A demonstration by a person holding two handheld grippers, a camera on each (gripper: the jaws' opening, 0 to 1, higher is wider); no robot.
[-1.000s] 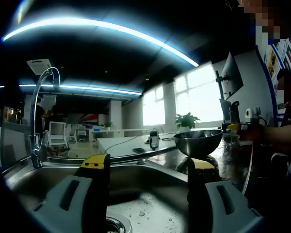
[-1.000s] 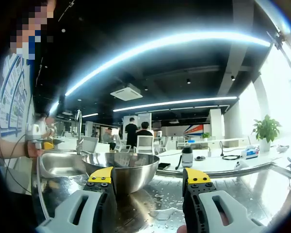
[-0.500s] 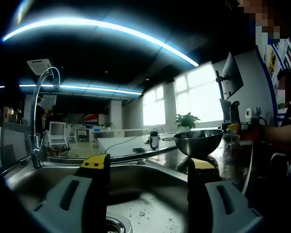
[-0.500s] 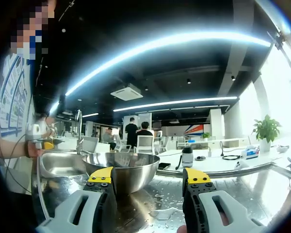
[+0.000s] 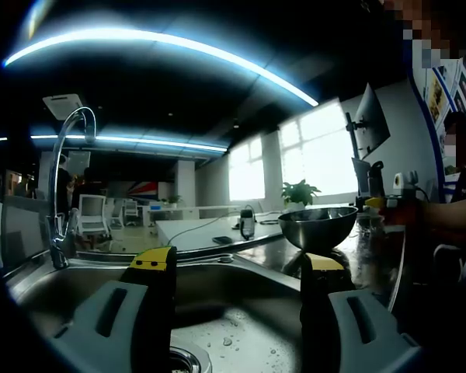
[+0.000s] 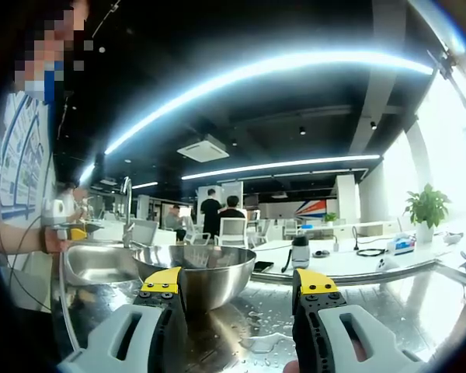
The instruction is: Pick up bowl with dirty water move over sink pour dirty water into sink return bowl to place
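Note:
A steel bowl stands upright on the wet metal counter, just beyond my right gripper, whose jaws are open with the left one in front of the bowl's side. The same bowl appears at the right in the left gripper view, on the counter beside the sink. My left gripper hangs open over the sink basin, holding nothing. The other gripper shows small at the far left with a person's arm behind it. The bowl's contents are hidden by its rim.
A tall curved faucet rises at the sink's far left, and the drain lies below my left jaw. Water drops dot the basin and counter. A small bottle and cables sit on a white table behind. People and chairs are far back.

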